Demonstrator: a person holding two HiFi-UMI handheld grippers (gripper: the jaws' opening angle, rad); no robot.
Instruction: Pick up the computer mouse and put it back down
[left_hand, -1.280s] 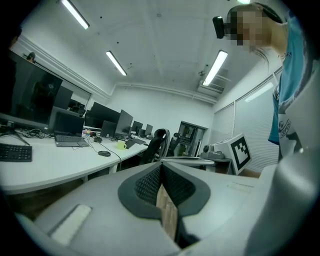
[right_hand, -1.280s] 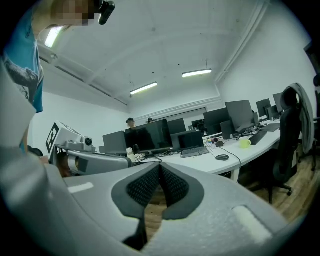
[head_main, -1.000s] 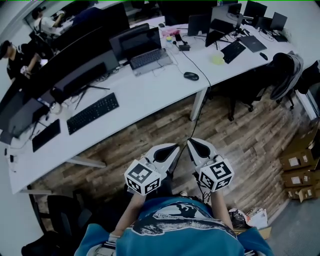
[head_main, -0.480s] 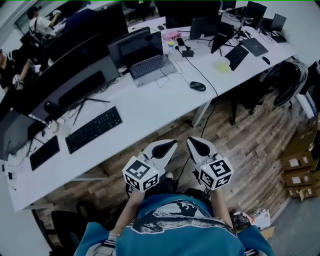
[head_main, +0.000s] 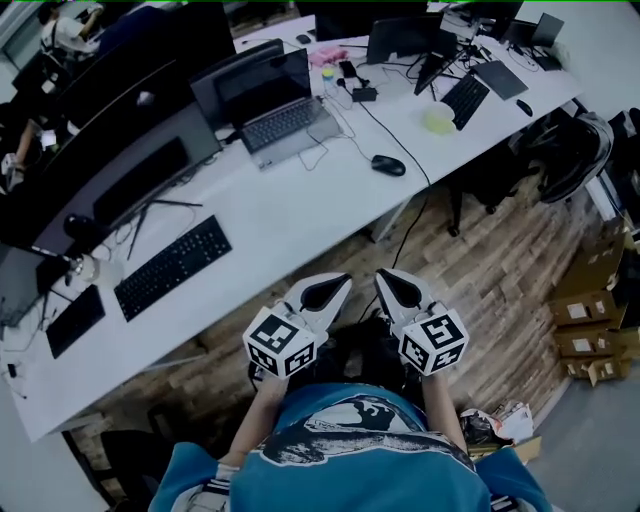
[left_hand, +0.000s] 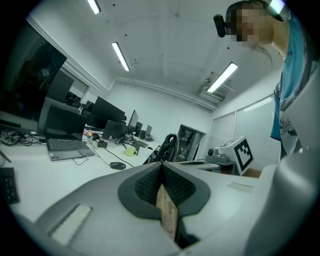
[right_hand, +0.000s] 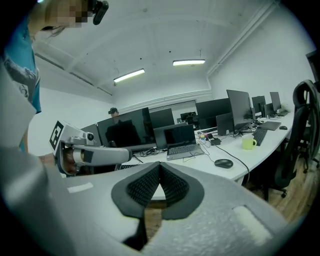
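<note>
Keyboard (head_main: 173, 267) lies at far left on the white worktop (head_main: 290, 205), with dark monitors (head_main: 130, 165) behind it. Open laptop (head_main: 268, 100) sits right of those, lid up, screen dark. Lower centre: left claw (head_main: 343, 280) is held out in front of the person's teal shirt (head_main: 350, 450), over the wood floor (head_main: 470, 280), just short of the worktop edge. Its jaws are clenched, pads meeting, nothing between them. The right claw (head_main: 384, 276) is just beside it, tips near each other but apart, also clenched and empty. Both point toward the worktop. The computer mouse (head_main: 388, 165) rests on the worktop right of the laptop, ahead of the claws and well apart from both, untouched. Both gripper views show it small on the white surface. A green mug (head_main: 438, 120) is further right, then a second keyboard (head_main: 462, 100). A black office chair (head_main: 575, 150) stands by the worktop's right end. Cardboard boxes (head_main: 580, 330) are stacked on the floor at far right.
</note>
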